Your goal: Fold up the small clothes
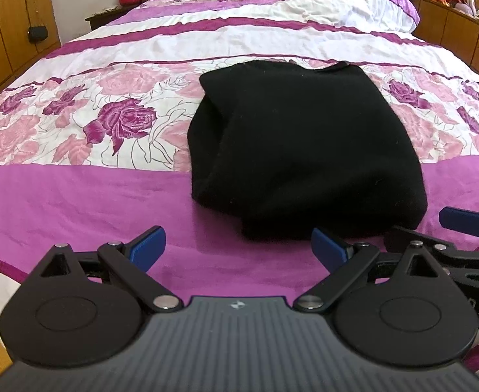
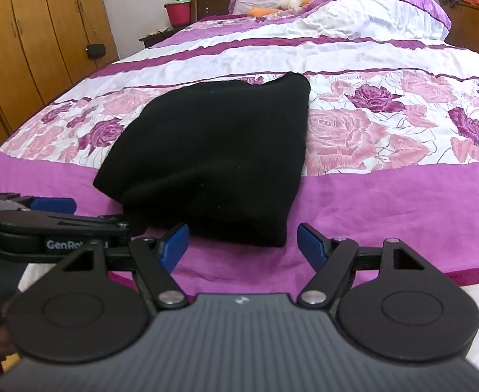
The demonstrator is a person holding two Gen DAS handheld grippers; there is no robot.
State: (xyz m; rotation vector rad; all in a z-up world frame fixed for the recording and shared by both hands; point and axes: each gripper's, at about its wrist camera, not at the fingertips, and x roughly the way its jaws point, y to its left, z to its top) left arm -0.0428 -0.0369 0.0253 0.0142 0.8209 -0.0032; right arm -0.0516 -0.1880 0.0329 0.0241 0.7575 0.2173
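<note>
On the floral bed (image 1: 76,196) lies a folded black garment (image 1: 298,150), both grippers, left (image 1: 237,248) and right (image 2: 242,245), hovering just short, fingers wide and empty.

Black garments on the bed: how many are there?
1. A single black garment lies folded on the bedspread, just ahead of both open grippers, left and right. Anything tucked inside its folds would be hidden.
</note>
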